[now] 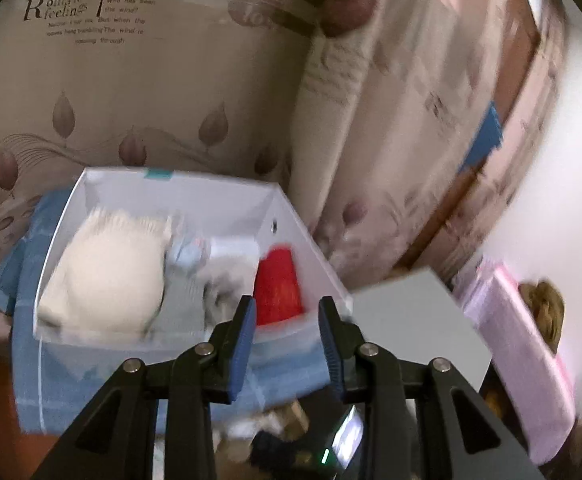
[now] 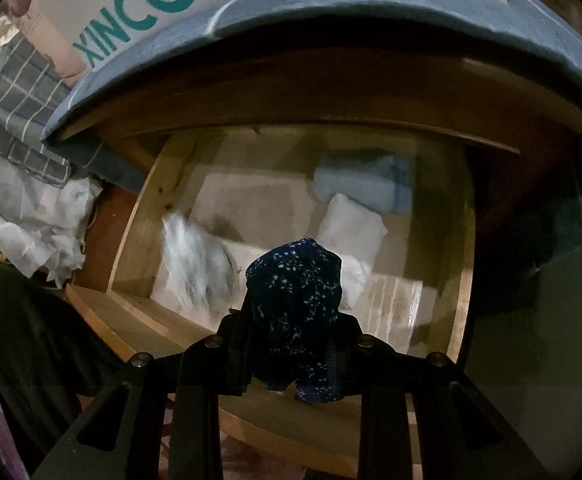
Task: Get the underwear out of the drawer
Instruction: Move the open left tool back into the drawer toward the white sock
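Left wrist view, from the left: patterned wallpaper with leaves and printed words behind; below it a white box sitting on blue cloth. Inside the box, side by side: a cream knitted bundle, a pale blue-grey piece, then a red piece against the right wall. Just in front, the left gripper, jaws apart with nothing between the blue pads, hovering at the box's near edge. Further right, a grey flat surface, then something pink; much of this side blurred.

Right wrist view, from the left: checked fabric and crumpled white material piled beside a wooden drawer pulled open under a blue-edged top. Above, a white shoe box with teal lettering. In the drawer: a grey-white bundle, a white folded piece, a light blue folded piece behind it. Front and centre, the right gripper clamped on dark blue speckled underwear, bunched between the fingers and raised above the drawer's contents.
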`<state>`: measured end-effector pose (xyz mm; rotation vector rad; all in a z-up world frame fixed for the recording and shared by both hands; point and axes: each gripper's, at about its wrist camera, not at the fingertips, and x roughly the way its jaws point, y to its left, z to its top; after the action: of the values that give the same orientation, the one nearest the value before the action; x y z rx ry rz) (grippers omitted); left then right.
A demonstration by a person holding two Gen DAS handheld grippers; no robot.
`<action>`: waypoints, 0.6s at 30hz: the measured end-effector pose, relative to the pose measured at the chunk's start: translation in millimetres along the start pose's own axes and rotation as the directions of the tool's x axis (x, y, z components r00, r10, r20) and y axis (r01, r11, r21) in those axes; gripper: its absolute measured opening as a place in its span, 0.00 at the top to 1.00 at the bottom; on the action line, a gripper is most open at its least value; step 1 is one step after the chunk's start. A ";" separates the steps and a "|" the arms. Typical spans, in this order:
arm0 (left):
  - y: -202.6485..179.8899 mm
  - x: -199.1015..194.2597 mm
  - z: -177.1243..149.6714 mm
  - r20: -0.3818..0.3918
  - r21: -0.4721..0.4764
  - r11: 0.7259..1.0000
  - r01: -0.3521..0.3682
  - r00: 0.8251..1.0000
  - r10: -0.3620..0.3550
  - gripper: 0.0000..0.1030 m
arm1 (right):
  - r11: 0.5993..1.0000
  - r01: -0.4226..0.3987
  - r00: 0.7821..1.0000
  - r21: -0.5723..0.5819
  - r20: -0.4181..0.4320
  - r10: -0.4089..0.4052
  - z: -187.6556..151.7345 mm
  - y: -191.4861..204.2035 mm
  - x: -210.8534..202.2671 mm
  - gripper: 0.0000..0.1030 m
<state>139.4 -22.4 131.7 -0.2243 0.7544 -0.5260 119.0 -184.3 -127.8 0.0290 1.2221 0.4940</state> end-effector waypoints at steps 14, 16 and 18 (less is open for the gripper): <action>92.8 30.2 -164.1 -0.361 -0.056 0.964 -0.260 0.905 0.223 0.66 | 1.000 -0.001 1.000 0.019 0.009 0.001 -2.5 -3.0 -6.7 0.75; 97.9 36.1 -165.9 -0.373 -0.057 0.960 -0.273 0.898 0.233 0.66 | 1.000 -0.001 1.000 0.029 0.011 0.001 -2.5 -5.2 -8.4 0.75; 100.3 42.9 -168.6 -0.372 -0.038 0.951 -0.306 0.888 0.270 0.66 | 0.999 -0.003 1.000 0.046 0.019 0.002 -3.1 -8.4 -13.4 0.75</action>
<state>84.7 38.7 -51.6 -0.0996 1.1556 -0.2464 115.9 -197.7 -119.3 0.0747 1.2145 0.4669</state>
